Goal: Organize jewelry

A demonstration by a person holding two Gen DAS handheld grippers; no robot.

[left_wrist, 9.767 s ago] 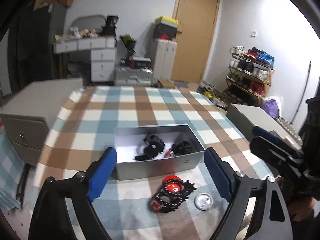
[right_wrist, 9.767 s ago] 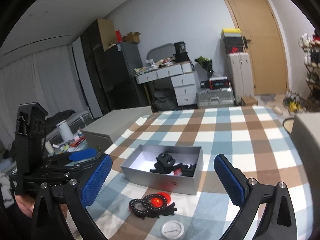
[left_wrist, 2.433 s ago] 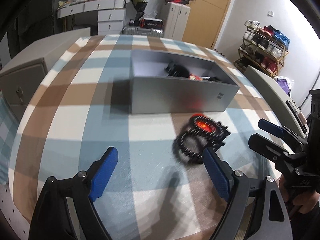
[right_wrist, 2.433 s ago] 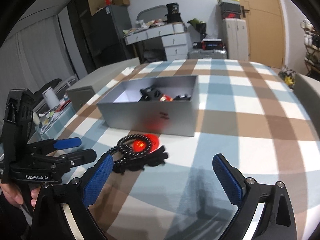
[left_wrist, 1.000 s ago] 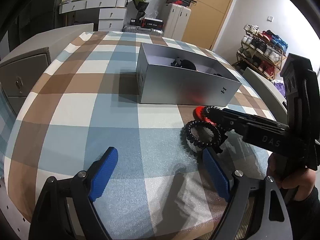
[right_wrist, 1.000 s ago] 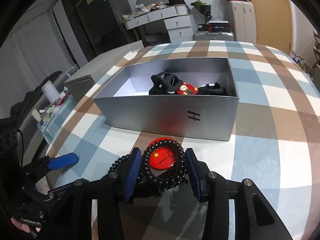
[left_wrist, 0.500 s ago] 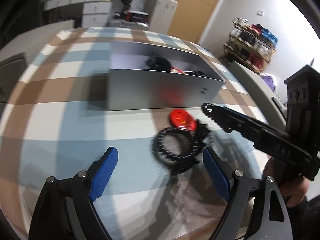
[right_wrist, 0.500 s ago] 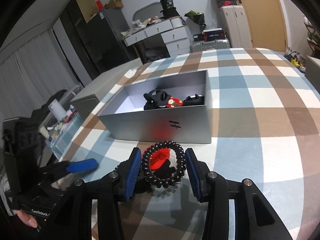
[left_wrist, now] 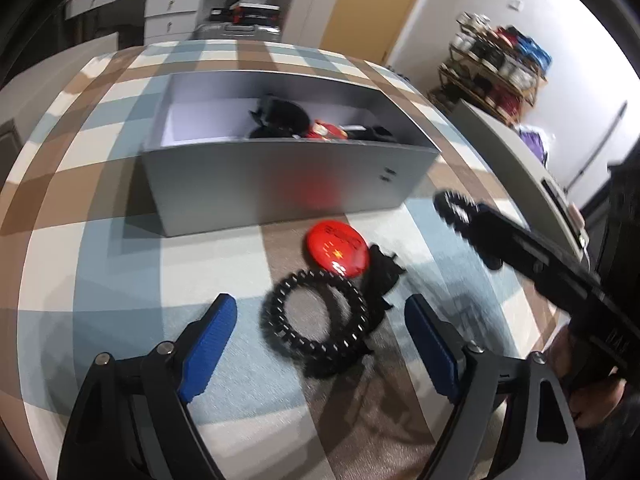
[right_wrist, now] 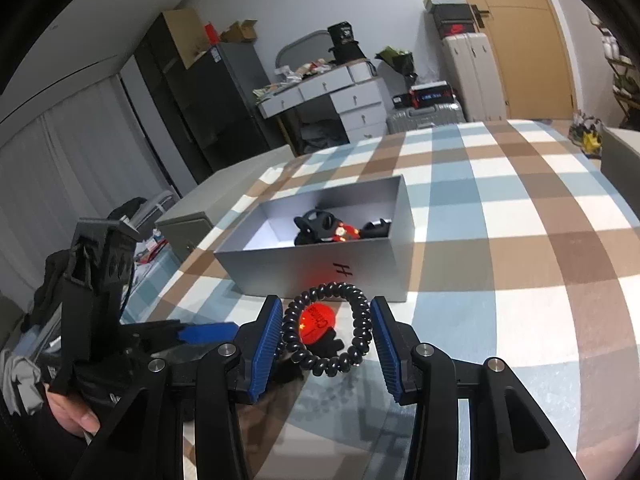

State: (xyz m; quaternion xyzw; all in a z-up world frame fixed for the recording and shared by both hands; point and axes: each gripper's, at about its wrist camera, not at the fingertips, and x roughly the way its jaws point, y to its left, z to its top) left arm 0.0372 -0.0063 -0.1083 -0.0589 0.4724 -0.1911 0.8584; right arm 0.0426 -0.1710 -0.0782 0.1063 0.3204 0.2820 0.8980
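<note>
A black coiled bracelet (right_wrist: pixel 326 330) is held above a checked tablecloth (right_wrist: pixel 520 248), pinched at its two sides between the blue pads of the right gripper (right_wrist: pixel 325 346). The jaws are closed most of the way, each pad pressing against the outside of the ring. From the left wrist camera the same bracelet (left_wrist: pixel 456 210) shows only as a blurred beaded edge at the tip of the right gripper (left_wrist: pixel 464 216), raised off the cloth.

Directly under the held bracelet, on the cloth, lies a round red badge (right_wrist: pixel 316 322) with small yellow stars and writing. In the left view the red badge (left_wrist: pixel 337 249) lies flat in front of the box, touching a second black coiled ring (left_wrist: pixel 314 316) just nearer the camera. A small black jagged piece (left_wrist: pixel 382 276) lies just to the right of the badge and ring; what it is cannot be told.

Behind these stands an open grey box (right_wrist: pixel 320 258), rectangular, with a white floor. Inside it sit several dark items (right_wrist: pixel 316 226) and one small red item (right_wrist: pixel 346 233), bunched toward the right half.

The left gripper (left_wrist: pixel 322 344) hangs low over the cloth with its blue pads wide apart, holding nothing; the second ring lies between them, touched by neither pad.

The room behind holds a white drawer unit (right_wrist: pixel 348 96), a wooden door (right_wrist: pixel 532 40) and a shoe rack (left_wrist: pixel 500 64).
</note>
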